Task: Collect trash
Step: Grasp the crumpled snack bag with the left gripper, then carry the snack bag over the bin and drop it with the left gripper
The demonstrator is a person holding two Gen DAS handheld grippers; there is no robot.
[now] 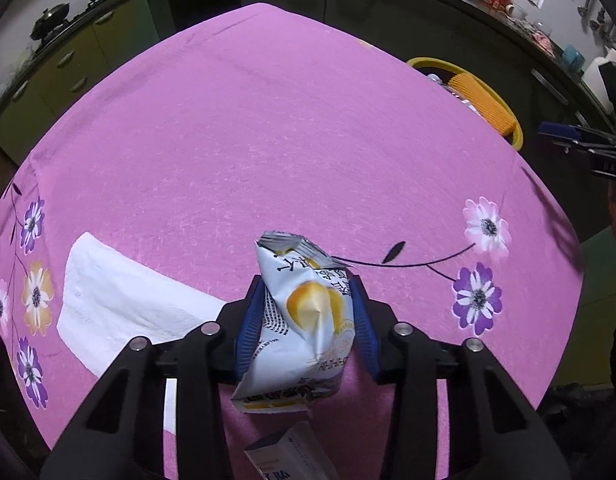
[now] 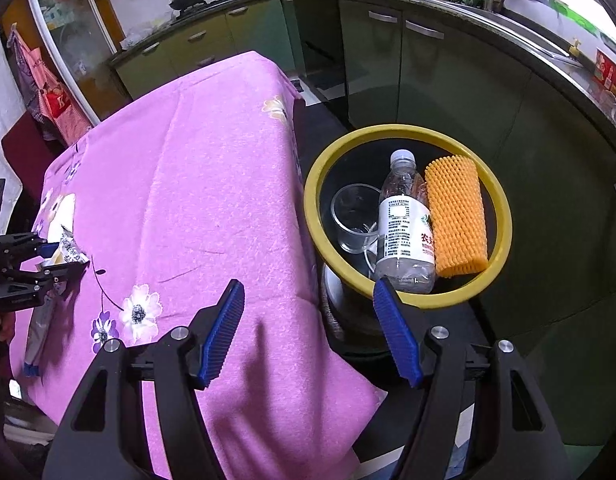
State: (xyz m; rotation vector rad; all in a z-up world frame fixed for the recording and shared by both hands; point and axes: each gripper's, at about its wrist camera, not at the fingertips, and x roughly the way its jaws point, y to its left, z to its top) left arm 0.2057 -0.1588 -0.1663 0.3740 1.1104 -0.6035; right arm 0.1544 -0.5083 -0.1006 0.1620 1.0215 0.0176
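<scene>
My left gripper (image 1: pixel 308 312) is shut on a white and yellow snack wrapper (image 1: pixel 304 312) and holds it above the pink flowered tablecloth (image 1: pixel 248 140). It also shows at the left edge of the right wrist view (image 2: pixel 64 260) with the wrapper (image 2: pixel 70 248). A white paper napkin (image 1: pixel 120 304) lies on the cloth to the left. A small white carton (image 1: pixel 292 456) lies below the wrapper. My right gripper (image 2: pixel 308 308) is open and empty over the table's right edge, beside the yellow-rimmed bin (image 2: pixel 312 216). The bin holds a plastic bottle (image 2: pixel 404 228), an orange foam net (image 2: pixel 456 216) and a clear cup (image 2: pixel 352 216).
The bin (image 1: pixel 516 132) stands off the table's far right corner. Another flat wrapper (image 2: pixel 38 328) lies near the table's left edge in the right wrist view. Green kitchen cabinets (image 2: pixel 448 80) and a counter with pots curve around behind the table.
</scene>
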